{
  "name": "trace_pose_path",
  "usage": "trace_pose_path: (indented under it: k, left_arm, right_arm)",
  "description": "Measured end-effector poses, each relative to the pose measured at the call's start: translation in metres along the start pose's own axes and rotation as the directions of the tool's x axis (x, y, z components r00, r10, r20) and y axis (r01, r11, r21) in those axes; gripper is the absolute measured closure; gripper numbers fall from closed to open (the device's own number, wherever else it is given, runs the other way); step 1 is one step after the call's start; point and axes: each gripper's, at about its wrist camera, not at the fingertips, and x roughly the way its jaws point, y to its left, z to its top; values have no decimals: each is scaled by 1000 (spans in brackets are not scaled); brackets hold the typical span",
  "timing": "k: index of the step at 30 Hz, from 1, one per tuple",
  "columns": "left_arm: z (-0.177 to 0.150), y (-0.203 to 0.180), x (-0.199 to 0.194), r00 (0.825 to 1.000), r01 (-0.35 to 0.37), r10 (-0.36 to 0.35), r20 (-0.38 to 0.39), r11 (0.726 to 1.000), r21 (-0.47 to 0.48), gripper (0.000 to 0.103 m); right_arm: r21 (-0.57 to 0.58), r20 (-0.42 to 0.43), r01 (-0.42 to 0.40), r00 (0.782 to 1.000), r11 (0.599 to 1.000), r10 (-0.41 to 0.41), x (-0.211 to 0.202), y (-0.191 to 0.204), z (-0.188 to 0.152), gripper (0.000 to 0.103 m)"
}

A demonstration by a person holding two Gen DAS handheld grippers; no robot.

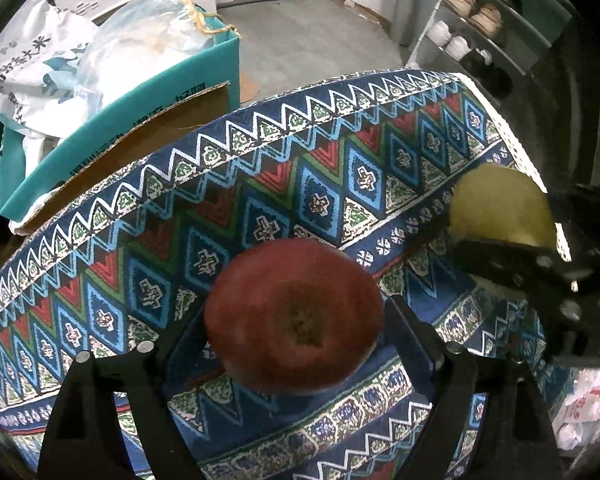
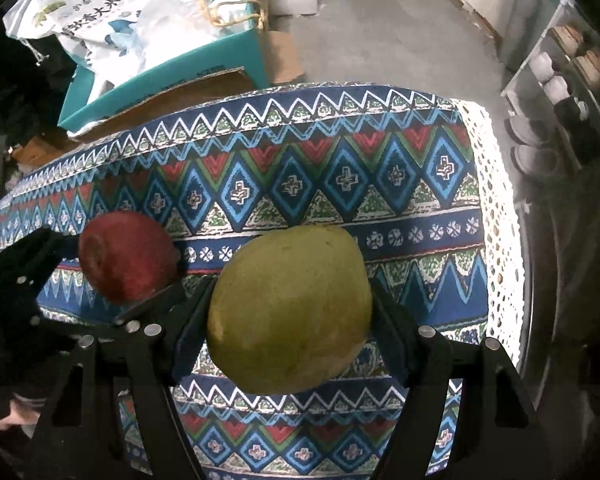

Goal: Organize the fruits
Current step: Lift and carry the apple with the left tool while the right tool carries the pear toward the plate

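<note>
Fruit is held in both grippers above a table covered with a patterned cloth [image 1: 284, 168].

Left gripper [image 1: 296, 344]: a red apple [image 1: 294, 316] is seen between the two black fingers, stem hollow facing the camera. In the left wrist view the right finger [image 1: 412, 328] lies against the apple's side; the left finger [image 1: 156, 356] is partly hidden behind the fruit, so contact there cannot be confirmed. In the right wrist view the apple [image 2: 128, 258] is shown raised clear of the cloth with a finger on either side. The jaws are judged to be clamped on the apple.

Right gripper [image 2: 290, 320]: a green-yellow mango [image 2: 290, 308] is clamped between the jaws, with both pads pressed against its flanks. The mango is held off the cloth, long axis roughly upright in the picture. In the left wrist view the mango [image 1: 500, 208] is seen at the right, near the cloth's white lace edge, with a black finger across its lower part.

Relative position: the apple is to the left of the mango, just beside it, and the two are not touching.

Surroundings: a teal box [image 1: 120, 108] with a white printed bag [image 1: 28, 68] stands on the floor beyond the table. A shoe rack [image 1: 480, 28] is at the far right.
</note>
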Motion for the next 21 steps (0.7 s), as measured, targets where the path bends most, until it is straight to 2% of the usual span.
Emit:
trace_pose_path:
  k: [1,13,21]
  left_arm:
    - [0,0,1,1000,-5,5,-1,1000,-3,25]
    - [-15,10,-12,999,-46,46,13,999,-3,25]
    - [-33,29,-50,997,-62,63,51,998,-18,25]
  right_arm:
    - [2,2,-4,1000,1000,4,-1,0,-1,29]
    - [-33,24,6,1000,999,-6,-7,15,-2,29]
    - [-69,46,-1,999,998,4,-20,36,-3,30]
